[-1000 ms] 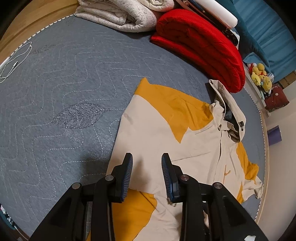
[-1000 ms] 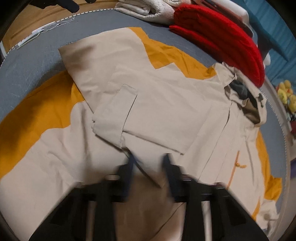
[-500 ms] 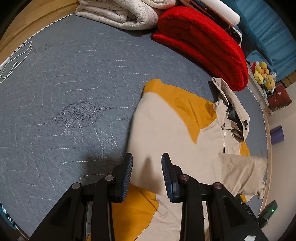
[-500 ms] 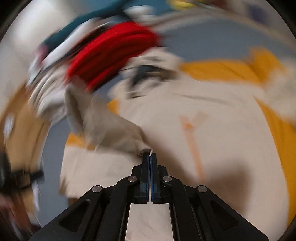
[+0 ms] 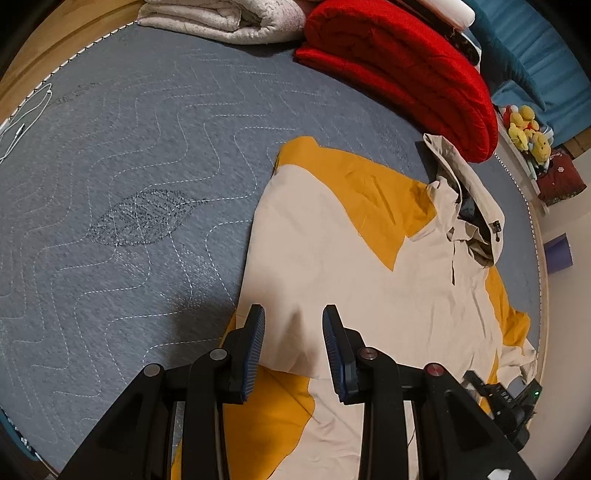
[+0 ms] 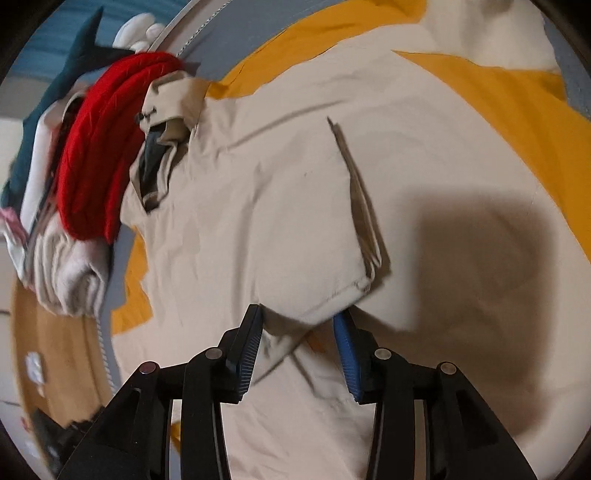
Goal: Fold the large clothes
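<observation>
A beige and mustard-yellow hooded jacket [image 5: 354, 266] lies flat on the grey quilted bed cover [image 5: 129, 177], its hood [image 5: 469, 195] toward the red blanket. My left gripper [image 5: 293, 332] is open and empty, hovering over the jacket's left edge. In the right wrist view the jacket [image 6: 280, 206] fills the frame with a sleeve folded across the body; its cuff [image 6: 365, 266] lies just ahead of my right gripper [image 6: 299, 325], which is open with the fabric's edge between its fingers. The right gripper also shows in the left wrist view [image 5: 506, 402].
A rolled red blanket [image 5: 402, 62] and a folded cream blanket [image 5: 221, 18] lie at the head of the bed. A white cable [image 5: 22, 114] lies at the left edge. Plush toys [image 5: 528, 129] sit beyond the bed's right edge.
My right gripper carried the sleeve across the jacket's body while shut on it, then opened and let it go. The sleeve now lies folded over. My left gripper stayed open in place.
</observation>
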Available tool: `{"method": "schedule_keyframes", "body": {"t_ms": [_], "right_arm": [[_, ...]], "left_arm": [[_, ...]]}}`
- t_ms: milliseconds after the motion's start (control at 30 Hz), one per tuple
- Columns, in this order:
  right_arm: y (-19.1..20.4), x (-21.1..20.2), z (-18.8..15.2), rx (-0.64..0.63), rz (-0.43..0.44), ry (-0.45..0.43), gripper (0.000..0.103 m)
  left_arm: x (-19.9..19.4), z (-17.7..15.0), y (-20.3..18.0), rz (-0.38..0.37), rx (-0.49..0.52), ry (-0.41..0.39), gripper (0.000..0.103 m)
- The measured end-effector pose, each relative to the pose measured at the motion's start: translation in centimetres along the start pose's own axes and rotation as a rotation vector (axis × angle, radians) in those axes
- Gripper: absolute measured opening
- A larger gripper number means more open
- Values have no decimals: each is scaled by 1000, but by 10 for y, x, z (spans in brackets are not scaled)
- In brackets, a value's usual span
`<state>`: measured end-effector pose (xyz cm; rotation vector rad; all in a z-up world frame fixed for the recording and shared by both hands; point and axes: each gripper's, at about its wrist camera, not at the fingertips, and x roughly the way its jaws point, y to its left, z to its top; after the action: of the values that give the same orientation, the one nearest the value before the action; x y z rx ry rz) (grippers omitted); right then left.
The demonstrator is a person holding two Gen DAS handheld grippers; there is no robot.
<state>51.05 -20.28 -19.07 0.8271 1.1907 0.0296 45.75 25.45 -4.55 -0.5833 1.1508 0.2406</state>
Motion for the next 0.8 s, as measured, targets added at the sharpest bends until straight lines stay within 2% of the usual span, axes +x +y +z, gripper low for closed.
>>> {"method": "schedule_keyframes", "body": {"t_ms": [167,233,333,500,600,667,800], "right_arm": [[2,-2,14,16,29,0,39],[-4,1,21,44,33,2,19],[-10,-6,29,69,45,-15,12],[11,-52,41,-71,9,-186,11],[10,-73,54,-113,-51,-270,11],[1,-82,65,-110,-97,-301,11],[-15,-90,85,-84,-129,-300,10]], "left_arm": [[7,1,3,12,-1,9,29],[8,3,7,16,-11,8,29],[8,5,14,26,-20,2,29],[18,4,16,37,1,25,29],[32,-1,17,35,4,60,29],[42,-6,16,28,10,87,29],[59,-20,4,21,69,119,29]]}}
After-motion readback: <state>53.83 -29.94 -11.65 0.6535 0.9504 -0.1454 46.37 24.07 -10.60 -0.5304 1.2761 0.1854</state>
